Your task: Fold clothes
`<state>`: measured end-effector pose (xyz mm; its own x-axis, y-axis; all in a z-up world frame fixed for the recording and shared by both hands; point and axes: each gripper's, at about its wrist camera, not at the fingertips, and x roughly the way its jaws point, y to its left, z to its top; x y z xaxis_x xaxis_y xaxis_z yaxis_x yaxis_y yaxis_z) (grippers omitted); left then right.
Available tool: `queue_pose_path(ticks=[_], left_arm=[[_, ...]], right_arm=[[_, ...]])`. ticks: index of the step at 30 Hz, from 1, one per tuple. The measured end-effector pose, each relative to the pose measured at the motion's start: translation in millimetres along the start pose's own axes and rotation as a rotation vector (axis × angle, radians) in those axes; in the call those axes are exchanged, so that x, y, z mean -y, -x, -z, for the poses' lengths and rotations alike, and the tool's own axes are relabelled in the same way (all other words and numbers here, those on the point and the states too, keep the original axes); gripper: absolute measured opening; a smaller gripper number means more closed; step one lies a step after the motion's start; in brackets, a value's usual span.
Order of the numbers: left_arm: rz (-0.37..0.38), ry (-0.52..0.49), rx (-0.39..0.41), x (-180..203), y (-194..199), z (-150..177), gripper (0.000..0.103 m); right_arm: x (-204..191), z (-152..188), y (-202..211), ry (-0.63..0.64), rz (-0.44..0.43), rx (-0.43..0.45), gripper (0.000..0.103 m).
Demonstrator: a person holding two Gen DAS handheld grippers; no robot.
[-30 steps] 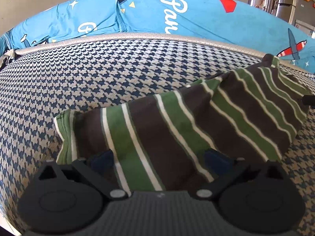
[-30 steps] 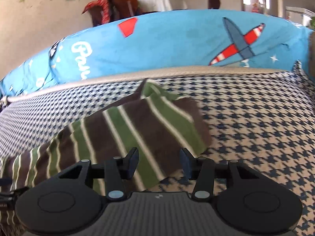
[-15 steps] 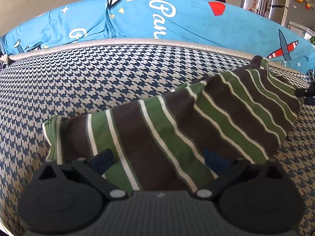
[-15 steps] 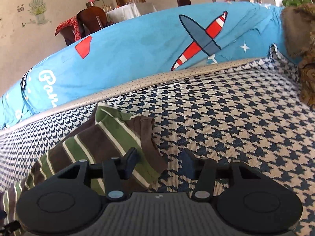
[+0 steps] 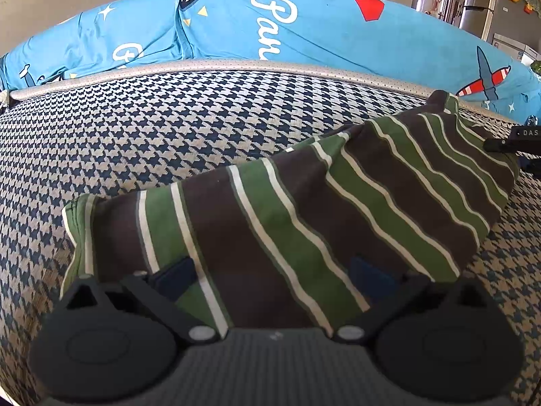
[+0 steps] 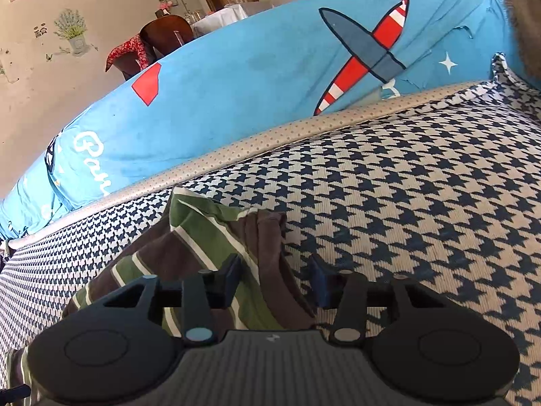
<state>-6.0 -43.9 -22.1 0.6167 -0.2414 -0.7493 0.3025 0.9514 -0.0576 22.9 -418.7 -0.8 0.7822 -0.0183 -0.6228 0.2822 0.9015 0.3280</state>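
Two handheld grippers worked over one striped garment on the houndstooth cushion of a sofa. The garment, brown and green with thin white lines, lay in a long folded band across the middle of the cushion, its far tip just short of the cushion's beige piped edge.

The left gripper sat low over the garment's near edge with its jaws spread wide, cloth lying between and over the blue pads; no pinch was visible. The right gripper hovered at the garment's right-hand end, jaws apart, its left pad above the cloth and its right pad over bare cushion.

The step in hand appeared to be setting up the next fold. Done well, it would mean each gripper taking all the layers at its own end of the garment's near edge, closing fully before any lift, then carrying both ends over together so the stripes stayed aligned and the bunched end beside the right gripper flattened.

Behind the cushion ran one blue cartoon-print cover, with one red-striped aeroplane visible on it from each camera. Beyond that cover, the right camera showed one dark wooden chair.
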Motion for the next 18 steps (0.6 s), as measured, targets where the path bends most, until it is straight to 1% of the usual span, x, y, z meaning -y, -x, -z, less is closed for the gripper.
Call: queue_pose_path(ticks=[1,7,12,18], left_arm=[[0.000,-0.001,0.000,0.3,-0.1,0.5,0.103],[-0.002,-0.008,0.000,1.4,-0.6,1.5,0.103],[-0.003,-0.010,-0.002,1.8,-2.3,0.9,0.103],[-0.002,-0.010,-0.002,2.2,-1.5,1.9,0.103]], right_arm=[[-0.6,-0.4,-1.9,0.002,-0.004,-0.002,0.032],[-2.5,-1.7,-7.6,0.009,-0.016,-0.004,0.015],[-7.9,-3.1,-4.2,0.019,-0.018,0.003,0.009],[-21.9,-6.1,14.0,0.050,-0.051,0.047,0.007]])
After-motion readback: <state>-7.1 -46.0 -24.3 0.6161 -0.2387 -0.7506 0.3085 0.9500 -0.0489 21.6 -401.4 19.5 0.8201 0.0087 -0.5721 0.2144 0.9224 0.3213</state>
